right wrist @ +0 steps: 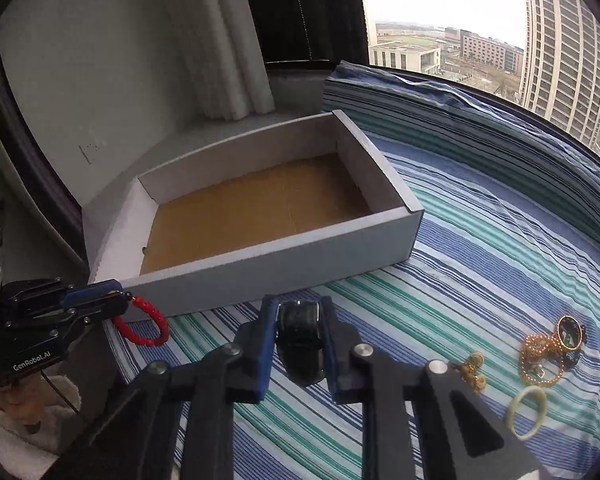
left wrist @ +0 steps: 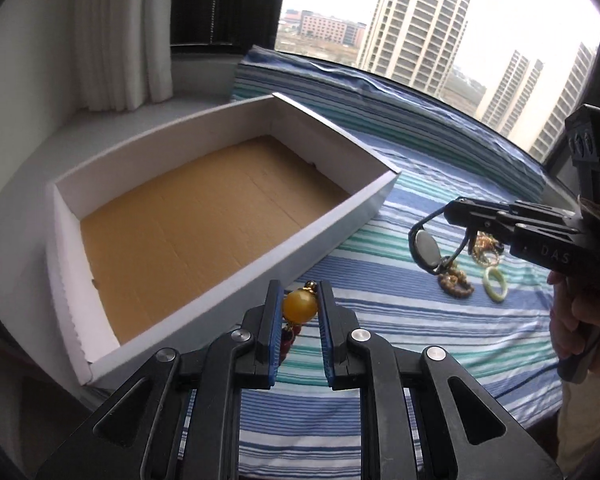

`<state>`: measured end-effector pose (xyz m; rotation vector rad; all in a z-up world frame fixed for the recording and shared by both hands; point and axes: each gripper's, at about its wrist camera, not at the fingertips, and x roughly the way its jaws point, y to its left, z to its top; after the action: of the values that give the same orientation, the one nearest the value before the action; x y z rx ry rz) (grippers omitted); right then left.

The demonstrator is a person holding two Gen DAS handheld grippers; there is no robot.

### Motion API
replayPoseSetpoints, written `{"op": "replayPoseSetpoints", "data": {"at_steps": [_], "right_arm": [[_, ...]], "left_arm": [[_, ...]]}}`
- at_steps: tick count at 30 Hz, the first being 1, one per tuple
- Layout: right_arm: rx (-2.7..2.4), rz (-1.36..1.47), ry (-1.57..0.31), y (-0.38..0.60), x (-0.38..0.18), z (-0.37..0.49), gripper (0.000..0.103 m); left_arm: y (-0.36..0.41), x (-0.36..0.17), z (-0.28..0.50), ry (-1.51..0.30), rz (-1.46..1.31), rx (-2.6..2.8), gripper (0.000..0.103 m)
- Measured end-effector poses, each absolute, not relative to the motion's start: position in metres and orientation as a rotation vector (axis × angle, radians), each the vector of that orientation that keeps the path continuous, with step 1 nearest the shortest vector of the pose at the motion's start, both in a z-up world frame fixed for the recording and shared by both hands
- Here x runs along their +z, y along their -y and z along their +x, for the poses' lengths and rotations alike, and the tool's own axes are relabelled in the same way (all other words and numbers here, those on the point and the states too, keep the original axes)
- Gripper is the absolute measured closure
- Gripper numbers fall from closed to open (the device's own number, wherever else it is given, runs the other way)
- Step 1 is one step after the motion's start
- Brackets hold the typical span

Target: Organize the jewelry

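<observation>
In the left wrist view my left gripper (left wrist: 299,300) is shut on a large amber bead of a red bead bracelet (left wrist: 298,307), just in front of the near wall of a white cardboard box (left wrist: 332,236). The right wrist view shows the red loop (right wrist: 145,326) hanging from that gripper (right wrist: 123,300). My right gripper (right wrist: 300,320) is shut on a black watch (right wrist: 300,346) above the striped cloth. Seen from the left wrist, the watch (left wrist: 426,250) dangles from the right gripper (left wrist: 454,207).
The box (right wrist: 284,264) has a bare brown floor. On the striped cloth (right wrist: 480,264) lie a gold chain (right wrist: 538,356), gold earrings (right wrist: 472,372), a pale bangle (right wrist: 528,412) and a brown bead bracelet (left wrist: 454,283). A window runs behind; a person's hand (left wrist: 580,312) is at right.
</observation>
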<state>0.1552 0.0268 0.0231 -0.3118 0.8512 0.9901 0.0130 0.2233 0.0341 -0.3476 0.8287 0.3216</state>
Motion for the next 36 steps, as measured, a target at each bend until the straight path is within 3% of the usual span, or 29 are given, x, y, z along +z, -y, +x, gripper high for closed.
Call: {"op": "replayPoseSetpoints", "data": {"at_steps": [5, 11, 23, 24, 25, 27, 31, 35, 36], "right_arm": [[1.098, -0.296, -0.792, -0.11, 0.05, 0.151, 0.082], [1.13, -0.324, -0.83, -0.187, 0.03, 0.162, 0.082], [1.085, -0.369, -0.918, -0.21, -0.018, 0.181, 0.08], [1.078, -0.364, -0.913, -0.208, -0.017, 0.183, 0.068], [1.067, -0.351, -0.908, -0.207, -0.017, 0.186, 0.062], [1.042, -0.314, -0.882, -0.199, -0.009, 0.19, 0.056], [1.01, -0.285, -0.809, -0.174, 0.016, 0.185, 0.055], [0.958, -0.315, -0.708, -0.138, 0.041, 0.164, 0.028], [0.94, -0.318, -0.689, -0.127, 0.045, 0.158, 0.027]], "left_arm": [[-0.28, 0.045, 0.01, -0.789, -0.369, 0.517, 0.087], [-0.33, 0.017, 0.012, -0.825, -0.429, 0.629, 0.087], [-0.339, -0.015, 0.035, -0.898, -0.42, 0.655, 0.085], [-0.336, -0.013, 0.036, -0.893, -0.402, 0.666, 0.074], [-0.333, -0.01, 0.037, -0.889, -0.39, 0.676, 0.051], [-0.328, -0.002, 0.034, -0.858, -0.379, 0.691, 0.027], [-0.307, 0.014, 0.029, -0.809, -0.327, 0.686, 0.021], [-0.271, 0.023, 0.023, -0.772, -0.291, 0.64, 0.012], [-0.26, 0.024, 0.023, -0.769, -0.278, 0.627, 0.011]]}}
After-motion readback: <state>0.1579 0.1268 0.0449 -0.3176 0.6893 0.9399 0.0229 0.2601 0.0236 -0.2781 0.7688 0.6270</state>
